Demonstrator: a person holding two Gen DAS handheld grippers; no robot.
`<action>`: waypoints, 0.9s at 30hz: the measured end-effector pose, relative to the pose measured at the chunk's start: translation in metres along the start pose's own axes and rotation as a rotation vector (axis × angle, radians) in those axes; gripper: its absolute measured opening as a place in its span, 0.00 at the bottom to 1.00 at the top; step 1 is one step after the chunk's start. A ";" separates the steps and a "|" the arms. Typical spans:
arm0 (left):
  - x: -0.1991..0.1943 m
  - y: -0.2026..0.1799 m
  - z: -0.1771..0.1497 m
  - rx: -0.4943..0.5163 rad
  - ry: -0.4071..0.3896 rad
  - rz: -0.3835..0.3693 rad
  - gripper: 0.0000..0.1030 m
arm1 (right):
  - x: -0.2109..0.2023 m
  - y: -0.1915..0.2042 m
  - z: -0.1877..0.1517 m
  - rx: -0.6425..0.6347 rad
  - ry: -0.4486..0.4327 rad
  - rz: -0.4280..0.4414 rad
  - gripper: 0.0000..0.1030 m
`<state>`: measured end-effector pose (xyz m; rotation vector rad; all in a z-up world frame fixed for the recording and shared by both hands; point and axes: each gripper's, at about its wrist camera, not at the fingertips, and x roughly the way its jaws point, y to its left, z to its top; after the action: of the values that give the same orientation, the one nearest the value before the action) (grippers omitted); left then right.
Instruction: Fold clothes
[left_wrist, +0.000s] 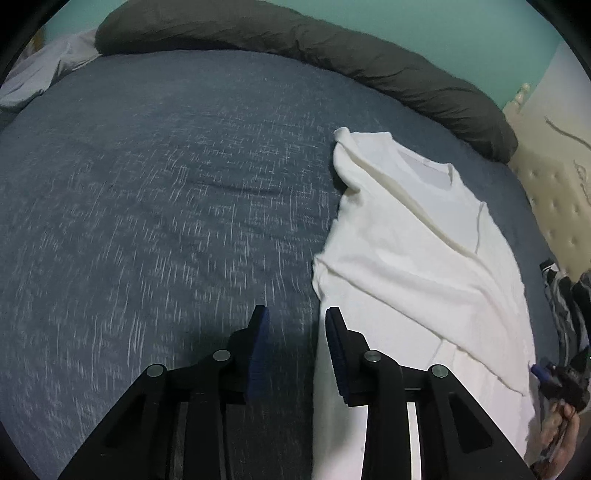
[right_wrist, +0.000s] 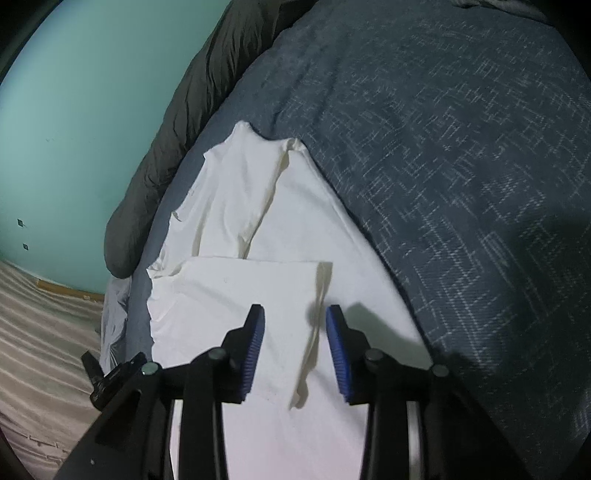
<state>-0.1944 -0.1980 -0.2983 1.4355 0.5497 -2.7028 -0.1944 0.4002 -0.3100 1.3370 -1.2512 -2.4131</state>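
Observation:
A white T-shirt (left_wrist: 406, 240) lies on the blue bed cover (left_wrist: 166, 184), collar toward the far side, with its sides folded inward. My left gripper (left_wrist: 296, 312) is open just over the shirt's left edge; only bed cover and the shirt's hem line show between its blue pads. In the right wrist view the same T-shirt (right_wrist: 258, 295) has its lower part folded up into a flat panel. My right gripper (right_wrist: 295, 310) hangs open above that panel. A raised fold edge runs between its fingers, and neither pad touches it.
A dark grey rolled duvet (left_wrist: 332, 55) runs along the bed's far edge by the teal wall (right_wrist: 74, 110). A cream tufted headboard (left_wrist: 554, 203) and a striped garment pile (left_wrist: 569, 295) sit at the right. A person's hand (left_wrist: 561, 424) shows low right. Striped floor (right_wrist: 44, 332) lies beside the bed.

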 end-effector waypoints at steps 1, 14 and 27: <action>-0.001 -0.001 -0.004 -0.004 -0.008 -0.005 0.38 | 0.003 0.003 0.000 -0.010 0.008 -0.001 0.34; 0.004 0.014 -0.031 -0.027 -0.035 0.017 0.46 | 0.075 0.137 0.030 -0.394 0.114 -0.072 0.34; 0.004 0.027 -0.021 -0.047 -0.076 -0.002 0.47 | 0.209 0.313 0.024 -0.823 0.170 -0.140 0.34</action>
<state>-0.1750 -0.2157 -0.3203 1.3156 0.6057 -2.7133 -0.4247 0.1153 -0.2200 1.3154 -0.0653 -2.3853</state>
